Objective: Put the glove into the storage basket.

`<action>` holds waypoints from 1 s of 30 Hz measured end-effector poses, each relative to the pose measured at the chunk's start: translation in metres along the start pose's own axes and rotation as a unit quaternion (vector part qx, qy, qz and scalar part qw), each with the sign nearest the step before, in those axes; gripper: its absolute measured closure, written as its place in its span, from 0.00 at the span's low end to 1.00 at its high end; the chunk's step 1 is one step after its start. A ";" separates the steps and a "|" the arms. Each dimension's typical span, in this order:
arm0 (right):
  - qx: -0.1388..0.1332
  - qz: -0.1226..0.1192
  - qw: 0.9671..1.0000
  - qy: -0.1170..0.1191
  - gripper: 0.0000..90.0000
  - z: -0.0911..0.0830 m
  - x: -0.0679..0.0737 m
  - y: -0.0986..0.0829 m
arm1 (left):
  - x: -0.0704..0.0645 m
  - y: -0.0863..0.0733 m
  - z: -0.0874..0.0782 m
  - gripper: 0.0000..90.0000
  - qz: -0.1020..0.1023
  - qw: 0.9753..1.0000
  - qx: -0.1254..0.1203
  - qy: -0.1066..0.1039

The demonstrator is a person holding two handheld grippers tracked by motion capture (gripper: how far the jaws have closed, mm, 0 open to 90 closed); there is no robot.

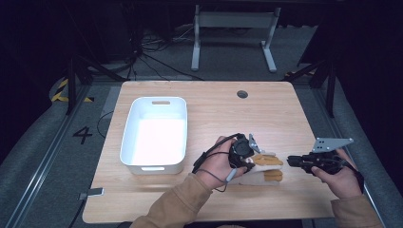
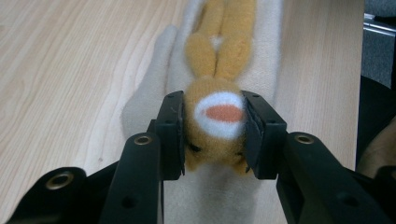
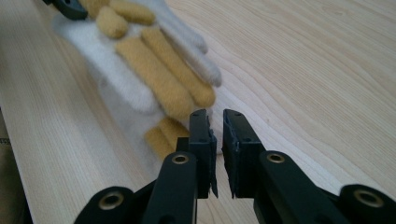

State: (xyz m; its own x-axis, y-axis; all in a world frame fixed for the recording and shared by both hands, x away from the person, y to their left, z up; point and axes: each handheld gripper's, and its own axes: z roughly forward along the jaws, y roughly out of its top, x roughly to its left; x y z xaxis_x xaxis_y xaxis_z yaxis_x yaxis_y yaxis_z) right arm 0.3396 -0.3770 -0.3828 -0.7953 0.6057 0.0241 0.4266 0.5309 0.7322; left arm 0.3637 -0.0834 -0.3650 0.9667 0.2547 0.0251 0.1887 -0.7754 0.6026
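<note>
A soft toy (image 1: 267, 170) of cream and orange-yellow plush lies flat on the wooden table (image 1: 214, 114), near its front edge. My left gripper (image 1: 251, 160) is shut on the toy's orange end, which has a white patch with an orange spot (image 2: 224, 113). Both jaws of that gripper (image 2: 214, 99) press into the plush from the sides. My right gripper (image 1: 290, 161) lies just right of the toy. Its jaws (image 3: 219, 115) stand almost together, with a thin slit and bare wood showing through. The toy's long orange strips (image 3: 159, 79) lie just beyond those jaws.
A white plastic bin (image 1: 154, 101) with nothing in it stands on the left half of the table. A round cable hole (image 1: 242, 94) sits near the far edge. Bare wood stretches behind and to the right of the toy. Beyond the table are a desk frame (image 1: 233, 21) and floor cables.
</note>
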 end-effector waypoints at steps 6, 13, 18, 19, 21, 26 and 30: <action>0.001 0.001 1.000 0.001 0.91 0.000 0.000 -0.001 | 0.001 -0.001 0.012 0.71 0.005 1.000 0.013 -0.011; 0.003 0.000 1.000 0.004 0.91 0.002 0.002 0.000 | 0.002 -0.003 0.020 0.70 0.005 1.000 0.015 -0.024; 0.003 0.001 1.000 0.006 0.91 0.002 0.002 -0.001 | 0.004 -0.005 0.027 0.70 0.011 0.999 0.025 -0.025; 0.003 0.001 1.000 0.006 0.91 0.002 0.002 -0.001 | 0.005 -0.006 0.029 0.70 0.010 0.999 0.025 -0.028; 0.002 0.001 1.000 0.007 0.91 0.002 0.002 -0.001 | 0.006 -0.007 0.032 0.70 0.006 0.999 0.025 -0.037; 0.007 0.002 1.000 0.013 0.91 0.007 0.002 -0.001 | 0.006 -0.008 0.037 0.69 0.003 0.999 0.030 -0.041; 0.009 -0.001 1.000 0.015 0.90 0.010 0.002 -0.001 | 0.006 -0.009 0.043 0.69 0.011 0.998 0.031 -0.044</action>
State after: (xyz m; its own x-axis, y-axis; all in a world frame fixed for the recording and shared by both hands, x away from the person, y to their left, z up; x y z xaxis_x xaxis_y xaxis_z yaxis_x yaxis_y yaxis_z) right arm 0.3414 -0.3703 -0.3899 -0.8083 0.5872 0.0439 0.4330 0.5422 0.7201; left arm 0.3750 -0.0998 -0.4051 0.9818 0.1870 -0.0335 0.1741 -0.8157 0.5517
